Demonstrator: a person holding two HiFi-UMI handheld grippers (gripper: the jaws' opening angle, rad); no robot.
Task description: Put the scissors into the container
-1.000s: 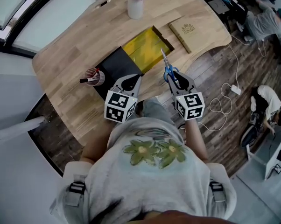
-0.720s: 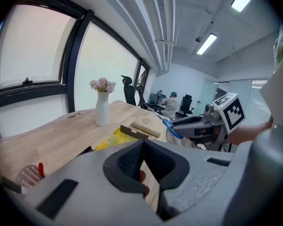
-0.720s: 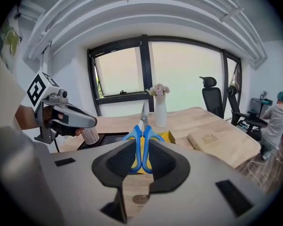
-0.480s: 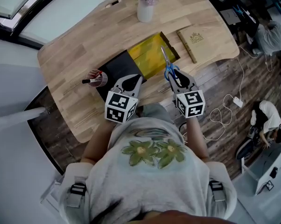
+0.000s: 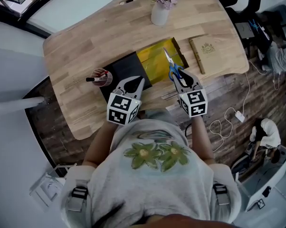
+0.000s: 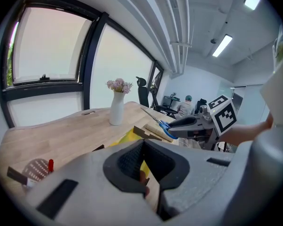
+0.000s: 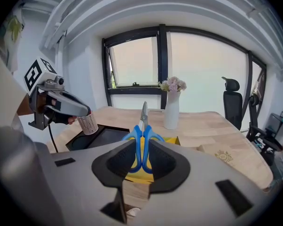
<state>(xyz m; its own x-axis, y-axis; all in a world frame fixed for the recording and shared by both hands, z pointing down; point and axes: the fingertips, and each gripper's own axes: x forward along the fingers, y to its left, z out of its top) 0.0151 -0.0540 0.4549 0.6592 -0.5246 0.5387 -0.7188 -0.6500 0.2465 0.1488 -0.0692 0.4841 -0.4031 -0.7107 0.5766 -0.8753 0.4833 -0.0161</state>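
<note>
By the yellow open box (image 5: pixel 158 60) on the wooden worktop (image 5: pixel 86 46), R tongs (image 5: pixel 180 78) hold blue-handled scissors (image 5: pixel 174 70); L tongs (image 5: pixel 135 82) pressed together, empty.

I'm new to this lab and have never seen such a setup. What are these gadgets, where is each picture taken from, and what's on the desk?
There is no robot here: a person holds a two-jaw gripper in each hand. One picture comes from a camera on the person's head, looking down. The other two come from cameras riding on each gripper, looking along its jaws. The right gripper is clamped on the blue-handled scissors, blades pointing away. The left gripper is shut and empty. On the wooden desk are a yellow-lined box, a black tray, a mesh cup with a marker, a vase and a book.
</note>
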